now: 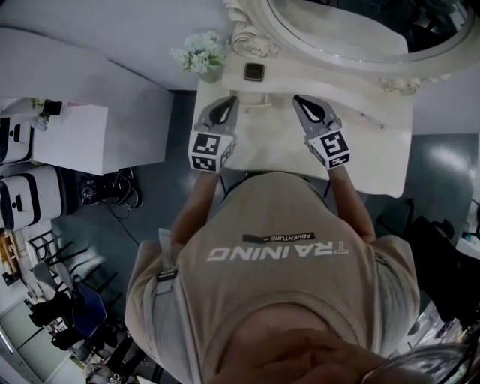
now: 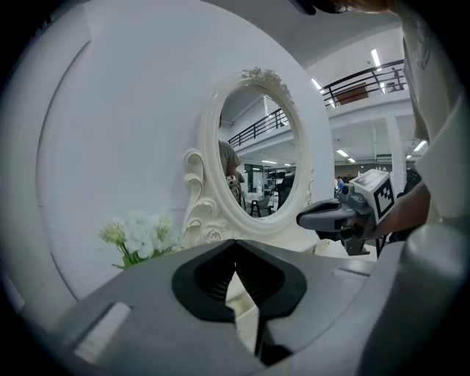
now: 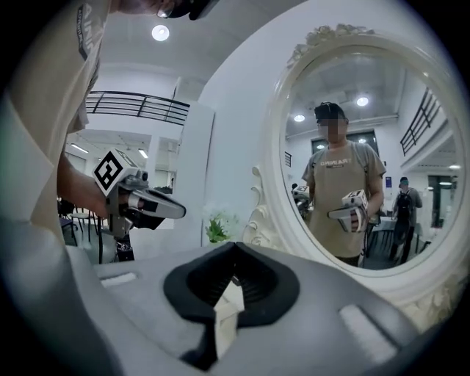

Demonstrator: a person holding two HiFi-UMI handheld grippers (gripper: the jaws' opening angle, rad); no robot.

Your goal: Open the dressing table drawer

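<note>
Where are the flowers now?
Head view: the flowers stand at the back-left corner of the dressing table, beside the mirror, beyond the left hand-held gripper.

L gripper [image 1: 231,100], R gripper [image 1: 298,100]: jaws together, seemingly empty.

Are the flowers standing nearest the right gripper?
No, the flowers stand at the back corner of the table, nearer the left gripper.

Bright, even light from ceiling lamps [image 3: 160,32]; gripper views bulge, with black corners.
</note>
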